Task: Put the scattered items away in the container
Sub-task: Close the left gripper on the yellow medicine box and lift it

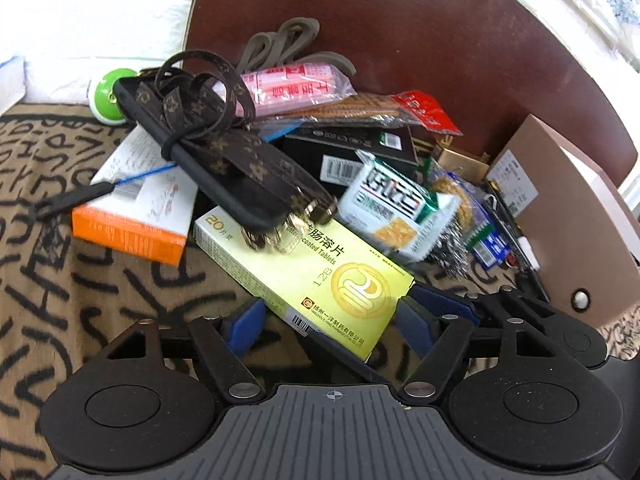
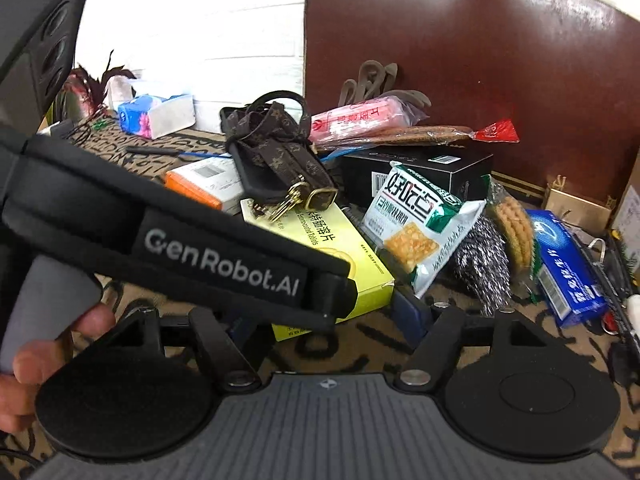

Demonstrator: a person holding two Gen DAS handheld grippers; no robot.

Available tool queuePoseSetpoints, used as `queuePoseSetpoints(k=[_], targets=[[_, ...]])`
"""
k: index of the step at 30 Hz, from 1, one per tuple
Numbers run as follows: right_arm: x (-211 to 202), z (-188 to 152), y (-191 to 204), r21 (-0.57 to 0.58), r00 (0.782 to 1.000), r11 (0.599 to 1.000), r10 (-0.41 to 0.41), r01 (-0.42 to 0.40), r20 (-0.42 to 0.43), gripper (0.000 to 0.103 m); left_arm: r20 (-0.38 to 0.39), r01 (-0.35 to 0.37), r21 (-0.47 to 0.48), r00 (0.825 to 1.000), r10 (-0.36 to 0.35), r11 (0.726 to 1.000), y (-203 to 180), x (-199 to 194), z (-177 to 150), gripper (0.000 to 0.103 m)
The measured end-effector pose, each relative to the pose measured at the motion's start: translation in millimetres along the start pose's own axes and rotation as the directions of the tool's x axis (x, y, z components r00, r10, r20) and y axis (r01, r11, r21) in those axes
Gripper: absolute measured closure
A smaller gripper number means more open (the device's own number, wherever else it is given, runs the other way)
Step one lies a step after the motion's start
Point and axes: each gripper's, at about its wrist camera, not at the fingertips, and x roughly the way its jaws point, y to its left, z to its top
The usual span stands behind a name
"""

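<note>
Yellow tablet box (image 1: 320, 276) lies on patterned cloth (image 1: 60, 280) at the pile's front, left gripper (image 1: 332, 312) spread around its near end. Close squarely; brown phone case (image 1: 224, 160) overlaps it. Right gripper (image 2: 332, 312): cannot tell.

A patterned woven cloth (image 1: 60, 216) covers the worktop. The yellow tablet box (image 1: 320, 276) is glossy cardboard, the cracker packet (image 2: 424, 232) shiny plastic film, the scouring ball (image 2: 480, 268) bright metal wire, and the brown board (image 1: 400, 40) behind is glossy, wood-like.

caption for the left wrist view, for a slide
Left gripper open around the yellow tablet box, amid clutter on a patterned cloth.
</note>
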Motion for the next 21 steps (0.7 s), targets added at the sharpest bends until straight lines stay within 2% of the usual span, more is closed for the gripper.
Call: queuePoseSetpoints(k=[12,17,21], targets=[[-77,-52,14,0.07,0.998,0.996,-0.047,0.049,-0.032,0.029,-0.08,0.063,0.07,0.995,-0.057,0.996,-44,-37,-65,0.02],[-115,-80,25,0.083,0.994,0.99,-0.107,0.11,-0.036,0.029,-0.124,0.107,0.126,0.988,-0.091,0.986,-70,-53,-94,0.019],[-141,-99,35,0.084,0.994,0.991,-0.096,0.1,-0.053,0.032,-0.135,0.114,0.168,0.987,-0.092,0.979,-80,-67,-113,0.018]])
